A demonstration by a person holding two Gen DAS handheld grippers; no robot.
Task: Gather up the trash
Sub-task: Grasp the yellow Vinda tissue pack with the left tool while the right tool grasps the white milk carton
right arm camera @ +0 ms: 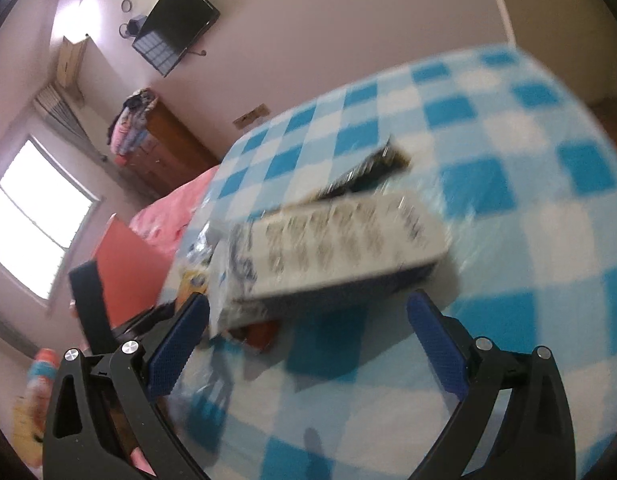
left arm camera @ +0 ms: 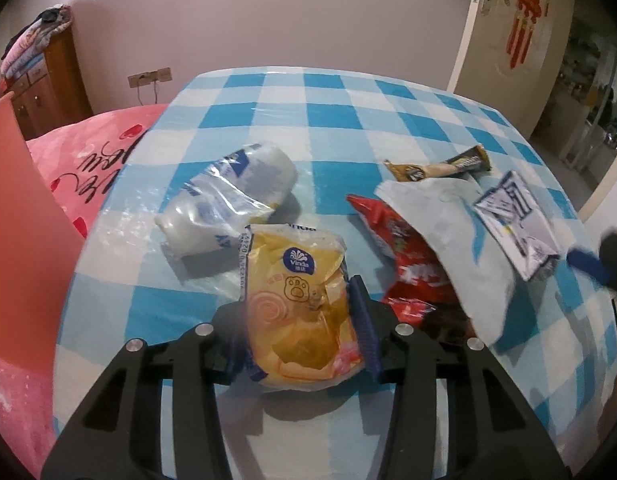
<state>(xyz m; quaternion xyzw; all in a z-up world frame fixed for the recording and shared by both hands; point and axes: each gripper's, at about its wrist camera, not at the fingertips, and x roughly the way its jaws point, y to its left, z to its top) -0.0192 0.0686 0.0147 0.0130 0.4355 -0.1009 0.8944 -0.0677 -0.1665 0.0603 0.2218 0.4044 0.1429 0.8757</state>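
Yellow tissue pack point(left arm camera: 298, 312), crinkled plastic with a blue round logo and a paw print, sits between the pads of the left tongs point(left arm camera: 304, 334), which are clamped on its sides. Left wrist view: the pack is at the near edge of the checked blue-and-white worktop point(left arm camera: 348, 120). Beyond the pack lies a clear crumpled wrapper point(left arm camera: 224, 204); right of the pack, a red snack bag point(left arm camera: 392, 240) lies under a pale bag point(left arm camera: 440, 236). Far half of the worktop is bare.

Right wrist view, blurred: right tongs point(right arm camera: 308, 344) stand wide apart, nothing between the pads. A white printed carton point(right arm camera: 332, 244) lies just beyond them; open cloth to its right.
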